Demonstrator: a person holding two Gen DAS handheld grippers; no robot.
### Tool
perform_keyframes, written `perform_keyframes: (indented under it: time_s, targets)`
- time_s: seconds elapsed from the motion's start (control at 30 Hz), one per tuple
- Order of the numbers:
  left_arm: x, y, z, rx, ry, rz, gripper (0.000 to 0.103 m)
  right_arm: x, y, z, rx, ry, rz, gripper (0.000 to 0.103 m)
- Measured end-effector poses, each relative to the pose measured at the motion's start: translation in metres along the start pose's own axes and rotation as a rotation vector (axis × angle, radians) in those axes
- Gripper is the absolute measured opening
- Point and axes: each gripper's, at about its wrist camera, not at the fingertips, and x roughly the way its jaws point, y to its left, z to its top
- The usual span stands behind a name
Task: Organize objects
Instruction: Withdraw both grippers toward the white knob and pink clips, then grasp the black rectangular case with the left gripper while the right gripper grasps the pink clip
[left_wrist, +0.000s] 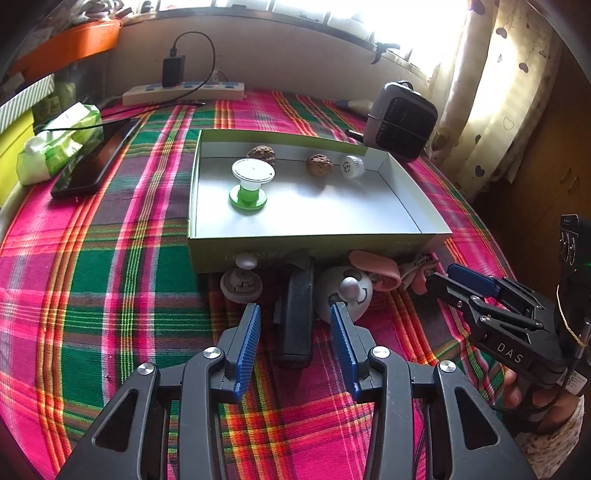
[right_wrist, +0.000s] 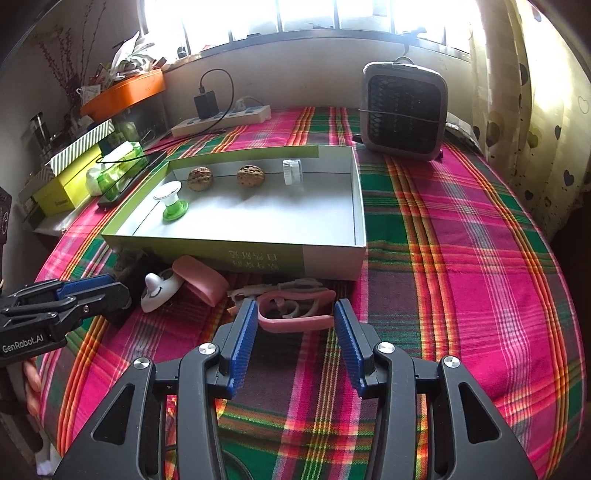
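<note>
Fingers first: the left gripper (left_wrist: 295, 310) has its blue pads spread apart with nothing pinched, and a black bar (left_wrist: 297, 317) on the cloth runs up between them. Its long axis points away from the camera toward the box (left_wrist: 317, 243), far end just about at the box's front wall. Right pad's tip sits right by a white smiley toy (left_wrist: 345, 293), can't tell if it's touching.

Right gripper (right_wrist: 295, 308) is open too, holding nothing. The pink strap (right_wrist: 295, 321) lies crosswise just past its tips, long axis left to right, with a tangle of pale cord behind it. A pink roll (right_wrist: 201, 280) rests beside the toy, close to the box front.

Inside the box: a green spool (left_wrist: 249, 184) standing upright near the left wall, two walnuts (left_wrist: 319, 165) along the back wall, and a white cap (left_wrist: 352, 167) on its side next to them. A grey knob (left_wrist: 241, 282) sits outside, just in front of the box's left corner.

Everything's on a plaid cloth (right_wrist: 461, 258), with a small heater (right_wrist: 404, 110) behind the box and a phone (left_wrist: 94, 160) off to the left.
</note>
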Motion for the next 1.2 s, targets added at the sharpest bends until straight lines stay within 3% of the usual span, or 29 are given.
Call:
perform_keyframes:
  time_s: [0.7, 0.9, 1.2]
  targets:
    - [0.007, -0.004, -0.002, 0.011, 0.023, 0.025, 0.037, -0.008, -0.020, -0.013, -0.002, 0.024, -0.123, 0.049]
    - [0.007, -0.004, -0.003, 0.009, 0.023, 0.027, 0.037, -0.011, -0.016, -0.006, 0.043, 0.004, -0.047, 0.049]
    - [0.007, -0.003, -0.003, 0.010, 0.025, 0.026, 0.037, 0.010, -0.007, 0.004, 0.059, 0.036, -0.074, 0.049]
